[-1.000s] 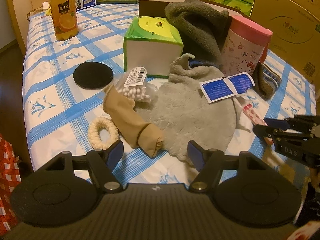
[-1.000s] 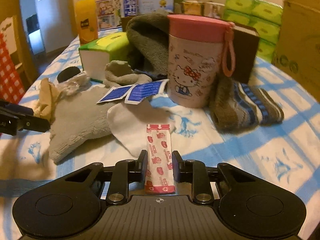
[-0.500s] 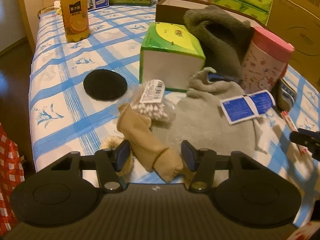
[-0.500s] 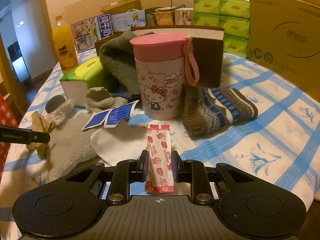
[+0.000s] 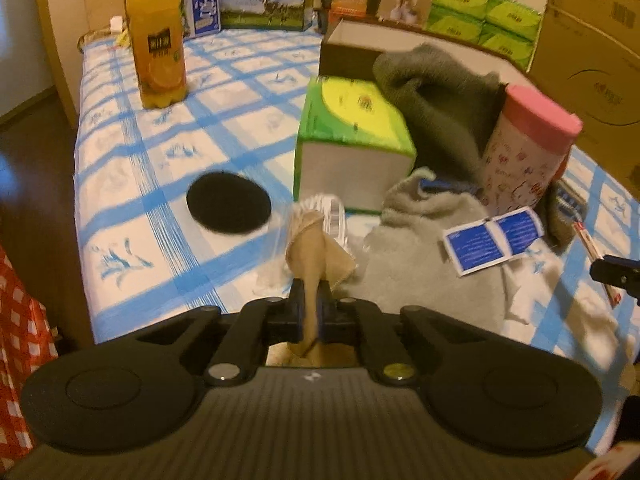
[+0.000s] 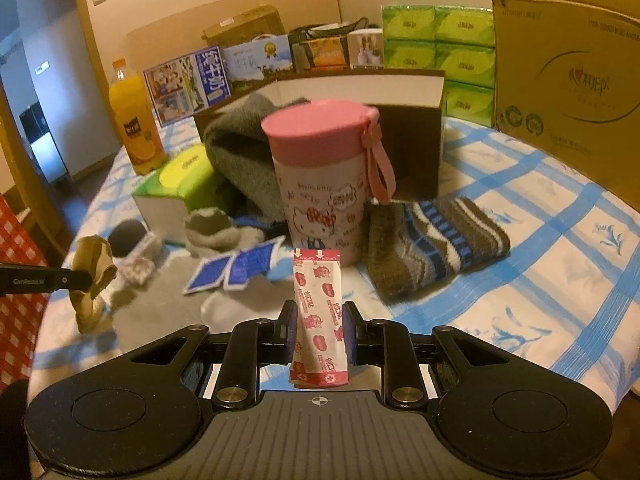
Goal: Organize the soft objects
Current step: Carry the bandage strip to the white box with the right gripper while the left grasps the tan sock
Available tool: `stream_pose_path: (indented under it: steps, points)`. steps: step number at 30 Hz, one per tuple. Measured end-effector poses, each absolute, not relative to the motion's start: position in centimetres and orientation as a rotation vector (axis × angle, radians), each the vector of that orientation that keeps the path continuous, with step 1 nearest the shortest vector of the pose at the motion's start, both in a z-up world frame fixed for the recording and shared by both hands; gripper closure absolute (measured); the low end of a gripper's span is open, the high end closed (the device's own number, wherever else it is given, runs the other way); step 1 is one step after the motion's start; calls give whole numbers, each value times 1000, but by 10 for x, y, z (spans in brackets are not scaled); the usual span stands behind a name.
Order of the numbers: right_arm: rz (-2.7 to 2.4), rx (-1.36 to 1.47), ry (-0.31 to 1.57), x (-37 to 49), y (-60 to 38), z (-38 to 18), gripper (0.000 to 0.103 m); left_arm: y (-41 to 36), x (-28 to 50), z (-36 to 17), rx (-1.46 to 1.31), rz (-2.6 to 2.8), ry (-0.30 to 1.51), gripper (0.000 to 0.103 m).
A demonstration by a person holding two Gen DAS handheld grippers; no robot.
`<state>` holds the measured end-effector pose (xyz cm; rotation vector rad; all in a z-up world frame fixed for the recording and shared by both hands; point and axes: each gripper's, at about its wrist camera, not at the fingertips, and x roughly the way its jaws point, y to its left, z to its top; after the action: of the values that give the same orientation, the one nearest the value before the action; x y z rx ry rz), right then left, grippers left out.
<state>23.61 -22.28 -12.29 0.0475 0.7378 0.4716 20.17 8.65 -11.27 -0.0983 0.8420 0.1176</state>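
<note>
My left gripper point(image 5: 311, 300) is shut on a tan stocking point(image 5: 316, 248) and holds it lifted above the blue-checked tablecloth; the stocking also hangs from it in the right wrist view point(image 6: 92, 276). My right gripper point(image 6: 318, 320) is shut on a red-and-white bandage packet point(image 6: 318, 312), held upright. A light grey fuzzy cloth point(image 5: 424, 248) lies in the middle. A dark grey towel point(image 5: 436, 92) drapes over the brown box point(image 6: 400, 120). A striped knit sock point(image 6: 432, 248) lies right of the Hello Kitty cup point(image 6: 324, 184).
A green tissue box point(image 5: 352, 136), a black round pad point(image 5: 228, 202), a bag of cotton swabs point(image 5: 332, 216), two blue sachets point(image 5: 496, 240) and an orange juice bottle point(image 5: 158, 36) stand on the table. Cartons line the back and right. The table's left edge drops to the floor.
My left gripper has closed on the tan stocking and lifted it off the table. My right gripper, still holding the bandage packet, has risen and drawn back.
</note>
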Motion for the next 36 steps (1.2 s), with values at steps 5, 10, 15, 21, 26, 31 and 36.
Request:
stream_pose_path:
  steps: [5, 10, 15, 21, 26, 31, 36]
  points:
    - [491, 72, 720, 236, -227, -105, 79, 87, 197, -86, -87, 97, 815, 98]
    - [508, 79, 681, 243, -232, -82, 79, 84, 205, -59, -75, 61, 765, 98]
    - [523, 84, 637, 266, -239, -57, 79, 85, 234, -33, -74, 9, 710, 98]
    - [548, 60, 576, 312, -239, -23, 79, 83, 284, -4, -32, -53, 652, 98]
    - [565, 31, 550, 367, -226, -7, 79, 76, 338, 9, 5, -101, 646, 98]
    - [560, 40, 592, 426, -210, -9, 79, 70, 401, 12, -7, -128, 668, 98]
    - [541, 37, 654, 476, -199, -24, 79, 64, 457, 8, -19, -165, 700, 98]
